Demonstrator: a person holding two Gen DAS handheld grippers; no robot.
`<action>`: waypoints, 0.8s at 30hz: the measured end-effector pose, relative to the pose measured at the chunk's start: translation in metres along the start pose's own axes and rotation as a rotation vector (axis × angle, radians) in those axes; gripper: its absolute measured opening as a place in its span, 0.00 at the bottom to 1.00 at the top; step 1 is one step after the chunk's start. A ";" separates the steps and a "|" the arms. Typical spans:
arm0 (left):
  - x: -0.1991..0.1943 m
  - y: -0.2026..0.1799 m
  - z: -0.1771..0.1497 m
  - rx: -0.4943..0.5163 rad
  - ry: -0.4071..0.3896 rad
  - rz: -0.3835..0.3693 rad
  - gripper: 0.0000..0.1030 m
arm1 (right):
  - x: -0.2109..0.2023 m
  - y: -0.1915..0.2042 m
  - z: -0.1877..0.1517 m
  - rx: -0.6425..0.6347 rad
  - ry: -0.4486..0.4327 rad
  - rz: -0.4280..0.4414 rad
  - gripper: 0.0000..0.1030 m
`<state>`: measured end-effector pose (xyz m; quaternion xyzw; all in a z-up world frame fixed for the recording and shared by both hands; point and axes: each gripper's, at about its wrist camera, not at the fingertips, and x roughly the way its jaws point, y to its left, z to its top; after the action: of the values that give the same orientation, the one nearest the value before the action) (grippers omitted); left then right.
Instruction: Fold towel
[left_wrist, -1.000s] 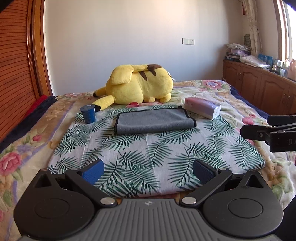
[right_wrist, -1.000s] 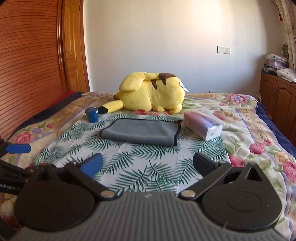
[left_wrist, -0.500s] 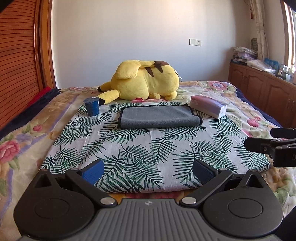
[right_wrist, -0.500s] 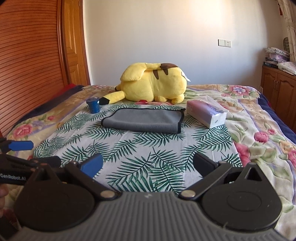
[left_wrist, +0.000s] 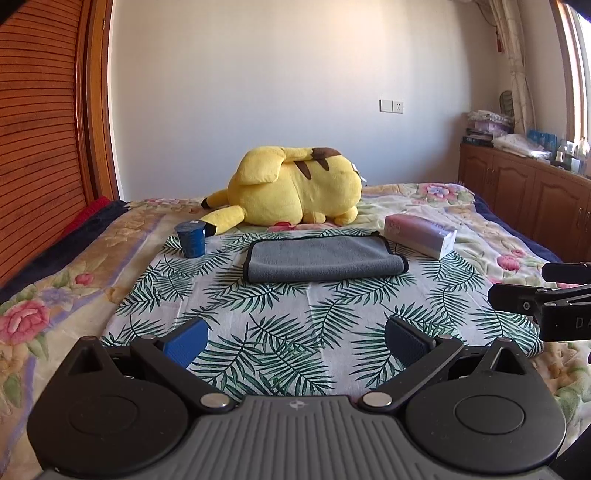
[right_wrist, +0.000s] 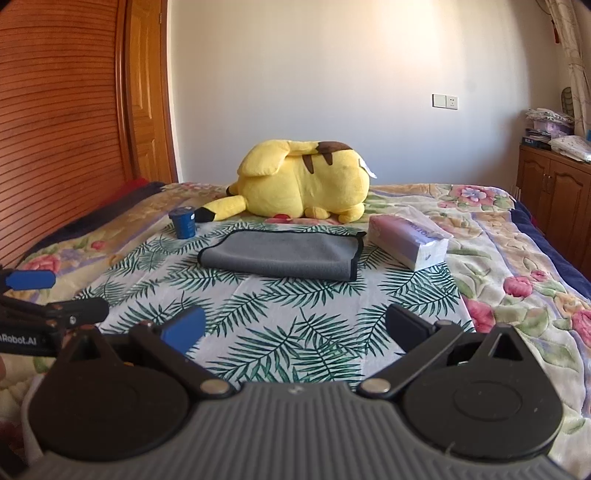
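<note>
A grey towel (left_wrist: 325, 258) with a dark hem lies folded flat on the palm-leaf cloth (left_wrist: 295, 332) on the bed; it also shows in the right wrist view (right_wrist: 280, 254). My left gripper (left_wrist: 295, 338) is open and empty, well short of the towel, above the cloth's near part. My right gripper (right_wrist: 293, 326) is open and empty, also well short of it. Each gripper shows at the edge of the other's view: the right one (left_wrist: 546, 291) and the left one (right_wrist: 48, 299).
A yellow plush toy (left_wrist: 295, 195) lies behind the towel. A blue cup (left_wrist: 191, 240) stands left of the towel, a tissue pack (left_wrist: 419, 236) right of it. A wooden wardrobe (right_wrist: 66, 129) is on the left, wooden cabinets (left_wrist: 524, 199) on the right.
Both grippers have drawn back and tilted up a little, so the towel sits lower and farther off in both views. The jaws stay open and the towel has not moved.
</note>
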<state>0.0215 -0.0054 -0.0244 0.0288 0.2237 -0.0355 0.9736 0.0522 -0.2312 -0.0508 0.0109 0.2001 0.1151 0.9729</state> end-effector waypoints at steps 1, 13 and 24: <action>-0.001 0.000 0.000 0.002 -0.006 0.003 0.84 | -0.001 -0.001 0.000 0.002 -0.005 -0.002 1.00; -0.010 0.003 0.002 0.010 -0.065 0.021 0.84 | -0.008 -0.006 0.002 0.026 -0.060 -0.034 1.00; -0.016 0.005 0.004 0.001 -0.102 0.025 0.84 | -0.013 -0.010 0.002 0.038 -0.103 -0.075 1.00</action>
<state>0.0091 -0.0001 -0.0141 0.0301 0.1733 -0.0248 0.9841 0.0437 -0.2435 -0.0446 0.0275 0.1521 0.0740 0.9852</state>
